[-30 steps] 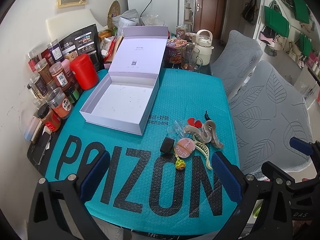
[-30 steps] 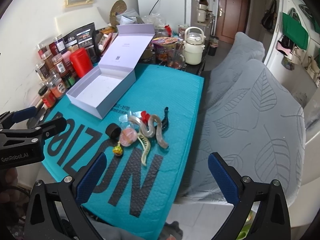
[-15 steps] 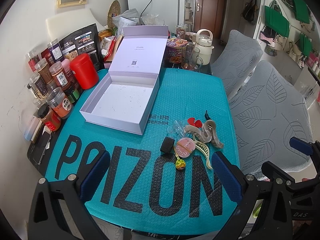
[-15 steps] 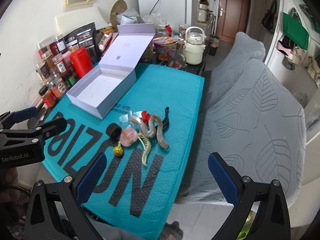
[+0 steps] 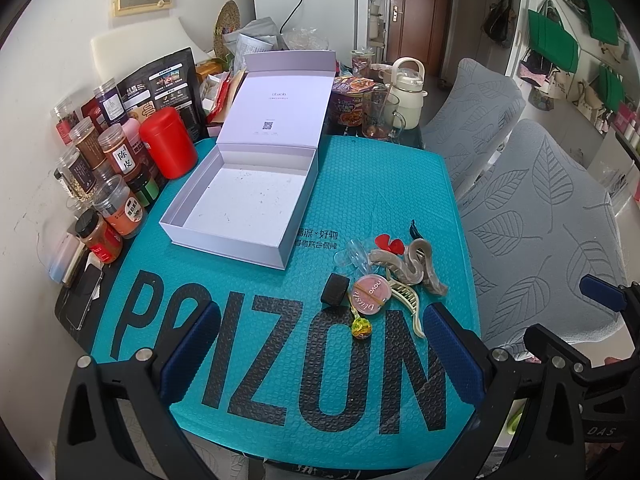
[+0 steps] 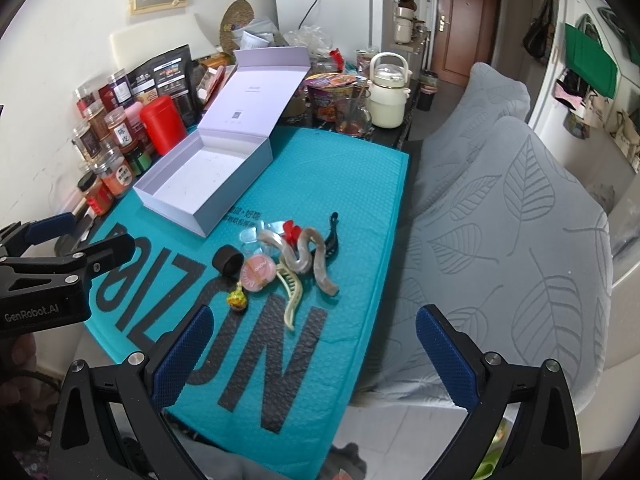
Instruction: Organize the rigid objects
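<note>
Teal mat (image 5: 248,356) is covering the table, jars (image 5: 120,156) lining the wall, open box (image 5: 244,204) sitting left of the clip pile (image 5: 384,276), both grippers (image 5: 316,344) (image 6: 310,344) hovering with jaws spread, empty, nothing shifting since earlier frames.

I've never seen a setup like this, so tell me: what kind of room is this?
Most likely a small lived-in home, at a kitchen or dining table. A white fridge stands behind it, spice jars line the wall, and a cup of instant noodles sits beside a cream kettle.
</note>
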